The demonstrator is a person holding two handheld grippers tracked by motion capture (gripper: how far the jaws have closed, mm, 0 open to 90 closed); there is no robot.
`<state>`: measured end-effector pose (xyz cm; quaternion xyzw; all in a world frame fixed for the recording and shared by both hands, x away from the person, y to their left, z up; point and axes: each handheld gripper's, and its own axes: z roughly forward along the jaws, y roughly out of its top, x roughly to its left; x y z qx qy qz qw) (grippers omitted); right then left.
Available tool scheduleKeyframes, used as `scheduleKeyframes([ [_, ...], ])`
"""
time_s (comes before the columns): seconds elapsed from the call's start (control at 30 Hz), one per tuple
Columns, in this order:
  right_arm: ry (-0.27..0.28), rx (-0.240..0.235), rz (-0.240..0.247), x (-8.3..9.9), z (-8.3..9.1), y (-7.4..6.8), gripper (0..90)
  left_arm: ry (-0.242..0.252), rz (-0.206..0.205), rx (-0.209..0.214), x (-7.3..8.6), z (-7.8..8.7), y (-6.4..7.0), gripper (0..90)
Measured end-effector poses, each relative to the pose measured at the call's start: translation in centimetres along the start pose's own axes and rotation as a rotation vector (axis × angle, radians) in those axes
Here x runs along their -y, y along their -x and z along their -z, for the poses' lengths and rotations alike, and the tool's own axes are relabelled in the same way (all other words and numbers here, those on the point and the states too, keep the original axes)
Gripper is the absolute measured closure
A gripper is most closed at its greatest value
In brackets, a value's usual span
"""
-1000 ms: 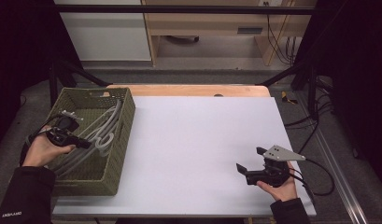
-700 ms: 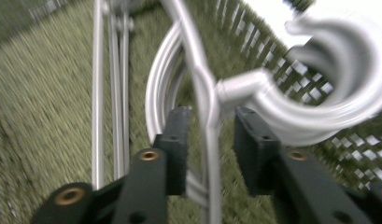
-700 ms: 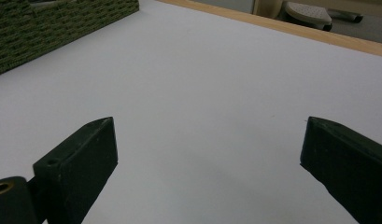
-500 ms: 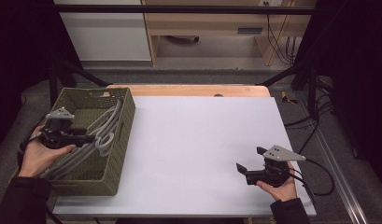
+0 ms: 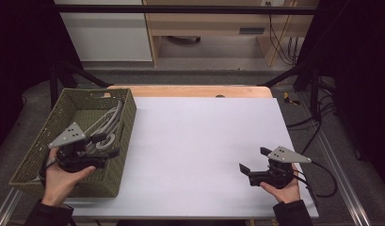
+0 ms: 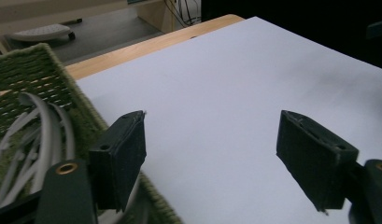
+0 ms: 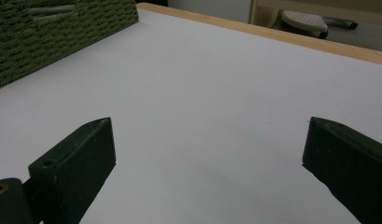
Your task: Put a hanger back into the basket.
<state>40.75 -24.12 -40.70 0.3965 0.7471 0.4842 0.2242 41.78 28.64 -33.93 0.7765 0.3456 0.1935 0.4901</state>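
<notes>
Left tongs [image 5: 116, 151] are hovering spread over the woven green basket [image 5: 39, 141] of curved grey hangers [image 5: 105, 125]; right tongs [image 5: 254, 160] are resting spread on the smooth white counter [image 5: 199, 141].

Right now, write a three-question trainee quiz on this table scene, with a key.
1. True or false: the left gripper is over the green basket.
2. What lies in the basket? A) grey hangers B) cups C) towels
3. How do the jaws of the right gripper stand?

Key:
1. True.
2. A.
3. Wide apart and empty, over the bare white table.
</notes>
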Motion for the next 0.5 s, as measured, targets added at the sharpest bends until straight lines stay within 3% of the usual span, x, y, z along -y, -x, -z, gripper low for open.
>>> scheduleKeyframes([
  [0.23,0.015,0.004,-0.006,0.0,0.2,0.1,3.2,0.035,-0.009,0.025,1.5,-2.0,2.7,20.0],
  [0.33,0.018,0.003,-0.006,0.0,0.4,0.3,4.0,0.023,-0.028,0.011,1.9,-2.5,3.4,19.7],
  [0.5,0.028,0.006,-0.015,0.0,0.6,0.4,3.7,0.017,-0.012,0.044,2.6,-3.7,4.1,18.4],
])
